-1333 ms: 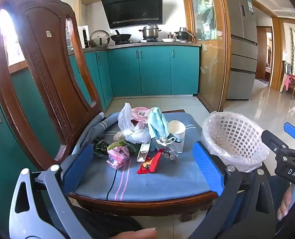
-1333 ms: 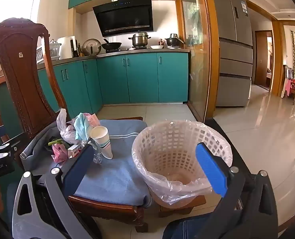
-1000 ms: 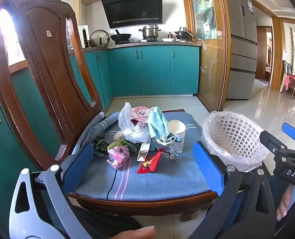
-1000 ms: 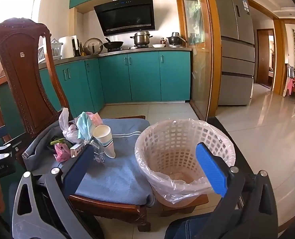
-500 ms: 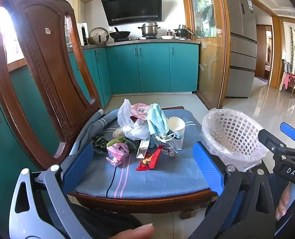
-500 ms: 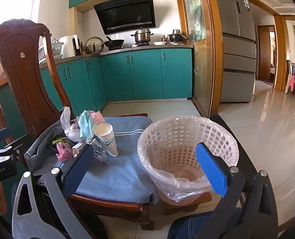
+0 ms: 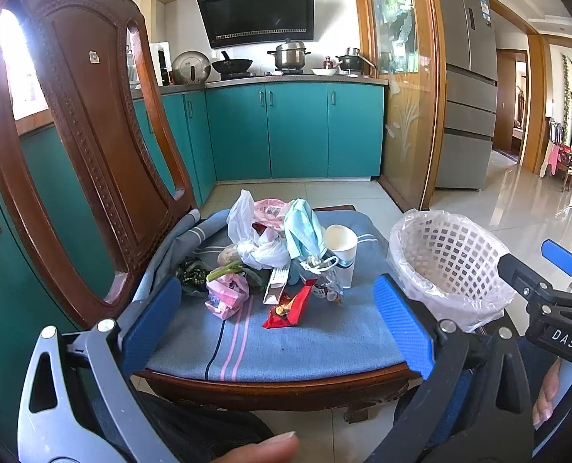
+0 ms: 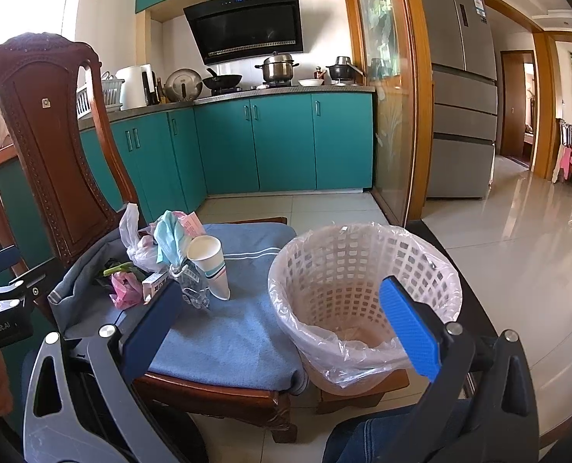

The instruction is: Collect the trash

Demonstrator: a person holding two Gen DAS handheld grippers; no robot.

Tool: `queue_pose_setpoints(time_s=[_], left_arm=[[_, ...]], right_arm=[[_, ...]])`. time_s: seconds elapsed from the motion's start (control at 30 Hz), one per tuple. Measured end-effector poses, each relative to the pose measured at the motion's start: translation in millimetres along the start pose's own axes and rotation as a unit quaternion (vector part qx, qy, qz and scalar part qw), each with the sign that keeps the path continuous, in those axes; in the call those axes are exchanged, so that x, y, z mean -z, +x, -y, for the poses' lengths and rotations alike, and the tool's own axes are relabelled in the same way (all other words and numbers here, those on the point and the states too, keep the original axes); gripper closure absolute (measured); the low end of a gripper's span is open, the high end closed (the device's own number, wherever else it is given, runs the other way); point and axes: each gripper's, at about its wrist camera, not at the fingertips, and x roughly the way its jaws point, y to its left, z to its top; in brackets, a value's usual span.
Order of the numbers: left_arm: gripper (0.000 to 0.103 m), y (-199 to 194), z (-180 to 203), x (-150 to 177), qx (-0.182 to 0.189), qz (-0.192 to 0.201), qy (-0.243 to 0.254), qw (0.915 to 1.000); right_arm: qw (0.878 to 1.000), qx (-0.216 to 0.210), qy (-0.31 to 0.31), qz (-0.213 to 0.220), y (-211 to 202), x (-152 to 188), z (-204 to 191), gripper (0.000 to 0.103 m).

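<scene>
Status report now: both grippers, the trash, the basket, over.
Left gripper open, empty. Right gripper open, empty. Trash pile untouched on chair cushion. Lined basket beside chair, path clear.

Home kitchen: teal cabinets (image 8: 282, 142), range hood (image 8: 247, 23), stove pots (image 8: 277, 67), fridge (image 8: 459, 88).

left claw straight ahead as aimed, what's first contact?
Probably the red wrapper on the chair's blue cushion, nearest item between the open left claw fingers; the trash pile sits just behind. Depth is uncertain.
</scene>
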Motion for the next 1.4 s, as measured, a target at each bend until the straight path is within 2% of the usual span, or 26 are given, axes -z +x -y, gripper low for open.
queue_pose_setpoints(time_s=[1.4], left_arm=[[0.003,2.1,1.1,6.4,0.004,-0.009,0.004,0.9999]], right_arm=[[1.0,-0.001,-0.001,-0.005,-3.2,4.3,-4.4,0.003]])
